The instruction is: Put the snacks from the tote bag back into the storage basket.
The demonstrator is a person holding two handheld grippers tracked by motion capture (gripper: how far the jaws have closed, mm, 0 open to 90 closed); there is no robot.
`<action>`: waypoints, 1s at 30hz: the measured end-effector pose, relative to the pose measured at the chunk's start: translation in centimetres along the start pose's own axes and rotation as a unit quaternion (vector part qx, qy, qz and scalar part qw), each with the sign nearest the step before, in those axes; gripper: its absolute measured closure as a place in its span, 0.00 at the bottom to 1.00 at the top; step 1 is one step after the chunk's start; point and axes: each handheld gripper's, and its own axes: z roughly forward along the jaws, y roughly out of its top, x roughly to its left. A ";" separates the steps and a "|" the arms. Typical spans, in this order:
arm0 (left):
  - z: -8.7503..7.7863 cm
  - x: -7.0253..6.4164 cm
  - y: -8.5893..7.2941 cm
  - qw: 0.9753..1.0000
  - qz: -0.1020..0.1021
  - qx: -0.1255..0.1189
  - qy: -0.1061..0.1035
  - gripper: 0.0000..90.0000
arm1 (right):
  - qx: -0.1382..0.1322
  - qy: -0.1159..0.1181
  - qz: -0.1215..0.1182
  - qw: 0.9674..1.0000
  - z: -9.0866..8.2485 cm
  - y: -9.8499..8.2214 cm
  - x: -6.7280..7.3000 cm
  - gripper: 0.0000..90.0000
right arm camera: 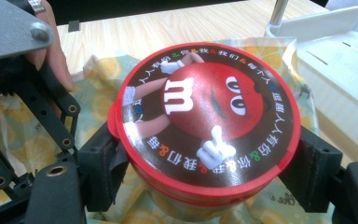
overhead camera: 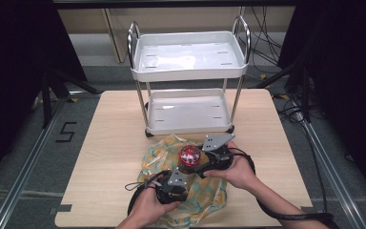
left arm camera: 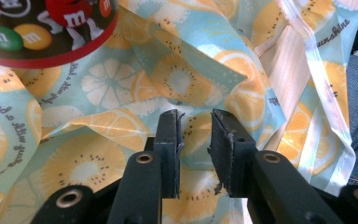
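Right claw (right arm camera: 205, 163) clamps the candy tin (right arm camera: 205, 116) on the cloth (left arm camera: 121, 93); left claw (left arm camera: 195, 140) stands part-open above cloth.

A: What finish did the round red-lidded candy tin (right arm camera: 205, 121) have?

B: The lid was glossy, smooth and printed; it caught the light. The thin lemon-print cloth (left arm camera: 177, 79) under it was matt, soft and creased.

A: And the light wooden table (overhead camera: 109, 143)?

B: It was a pale wood-grain top, smooth, with a low sheen. The white two-shelf cart (overhead camera: 188, 59) had smooth, glossy plastic-looking trays and polished metal rails.

A: The gripper jaws?

B: They were matt black, with rough, chipped pads (left arm camera: 226, 149).
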 end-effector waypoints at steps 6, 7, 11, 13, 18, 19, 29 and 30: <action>-0.1 0.2 0.0 1.000 0.007 0.013 -0.006 0.80 | -0.002 0.006 0.010 1.000 -0.3 0.4 -0.3 0.29; -0.1 0.3 0.0 1.000 0.007 0.013 -0.007 0.80 | -0.004 0.006 0.009 1.000 -0.4 0.4 -0.5 0.29; 0.0 0.3 0.0 1.000 0.006 0.013 -0.005 0.79 | -0.009 0.004 0.013 1.000 -0.5 0.6 -0.5 0.29; 0.0 0.3 0.0 1.000 0.006 0.014 -0.005 0.79 | -0.006 0.004 0.010 1.000 -0.6 0.7 -0.6 0.29; 0.0 0.3 -0.1 1.000 0.006 0.015 -0.006 0.79 | -0.009 0.004 0.015 1.000 -0.6 0.8 -0.6 0.29; 0.1 0.3 -0.1 1.000 0.007 0.015 -0.006 0.79 | -0.010 0.005 0.015 1.000 -0.7 0.9 -0.7 0.29; 0.1 0.5 0.0 1.000 0.014 0.017 -0.004 0.79 | -0.019 0.004 0.015 1.000 -1.0 1.6 -1.1 0.29; 0.2 0.4 0.0 1.000 0.004 0.017 -0.006 0.79 | -0.016 0.004 0.018 1.000 -1.1 1.7 -1.1 0.29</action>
